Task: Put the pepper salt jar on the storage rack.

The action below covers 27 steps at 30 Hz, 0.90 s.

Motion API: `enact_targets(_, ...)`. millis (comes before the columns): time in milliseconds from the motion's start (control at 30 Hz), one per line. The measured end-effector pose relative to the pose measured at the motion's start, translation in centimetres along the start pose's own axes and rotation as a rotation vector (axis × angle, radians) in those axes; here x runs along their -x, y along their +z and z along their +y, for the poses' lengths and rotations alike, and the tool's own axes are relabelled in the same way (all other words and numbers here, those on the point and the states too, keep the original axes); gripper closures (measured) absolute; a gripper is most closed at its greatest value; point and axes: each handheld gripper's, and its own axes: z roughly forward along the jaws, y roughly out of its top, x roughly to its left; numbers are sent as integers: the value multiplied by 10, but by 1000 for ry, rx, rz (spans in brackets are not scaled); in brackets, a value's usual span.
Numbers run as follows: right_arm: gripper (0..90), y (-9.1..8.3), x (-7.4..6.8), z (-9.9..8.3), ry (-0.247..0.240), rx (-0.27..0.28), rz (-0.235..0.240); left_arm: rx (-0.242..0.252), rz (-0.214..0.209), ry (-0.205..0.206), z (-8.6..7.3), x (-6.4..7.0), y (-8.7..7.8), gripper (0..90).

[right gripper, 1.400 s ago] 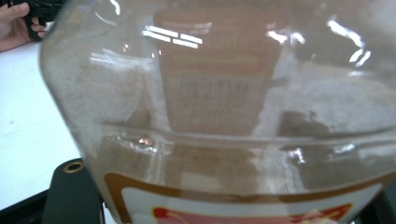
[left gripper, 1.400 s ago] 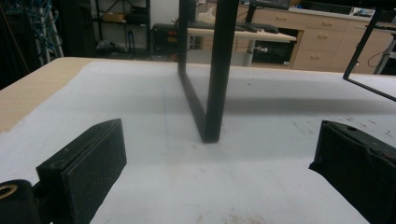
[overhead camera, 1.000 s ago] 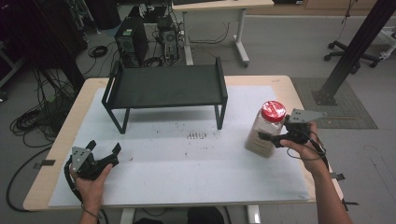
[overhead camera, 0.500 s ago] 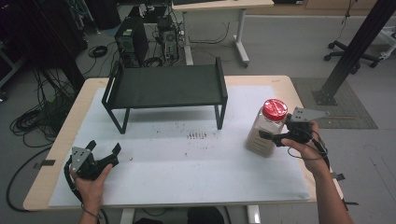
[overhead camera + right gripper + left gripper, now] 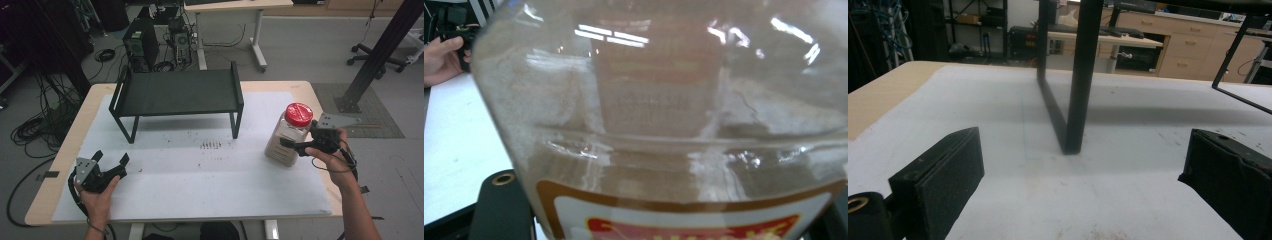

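A clear plastic jar (image 5: 284,137) with a red cap (image 5: 298,114), partly filled with pale powder, leans slightly at the table's right side. My right gripper (image 5: 294,145) is shut on its lower body from the right. In the right gripper view the jar (image 5: 664,115) sits very close between the black jaws. My left gripper (image 5: 111,158) rests at the front left of the table, open and holding nothing. In the left gripper view, white mat lies between the spread jaws of my left gripper (image 5: 1083,195).
A low black metal shelf (image 5: 177,92) stands at the back centre of the white mat (image 5: 210,175), its leg (image 5: 1078,90) ahead of my left gripper. Dark specks (image 5: 211,145) lie mid-table. Beyond are computer towers, cables and another desk.
The jar and my right gripper have shifted slightly right and up. The left gripper has stayed put.
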Motion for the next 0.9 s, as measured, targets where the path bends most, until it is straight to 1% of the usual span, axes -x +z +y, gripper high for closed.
enact_targets(367,256,-7,-9,16,-1,4,-3,3,-10,-5,0,0,0,33)
enact_targets(500,256,-12,-13,28,-1,15,-3,0,-14,-1,0,1,0,33)
enact_targets(567,256,-12,-14,30,-2,15,-3,2,-15,0,0,1,0,33)
enact_targets(667,256,-15,-17,40,-2,14,-6,3,-14,-3,0,1,0,33)
enact_targets(800,256,-16,-19,50,-1,15,1,7,-15,-9,0,0,-1,33)
enact_targets(833,256,-16,-19,50,-1,15,1,7,-15,-9,0,0,-1,33)
enact_targets(900,256,-17,-20,59,-7,14,6,6,-17,-10,0,0,-1,33)
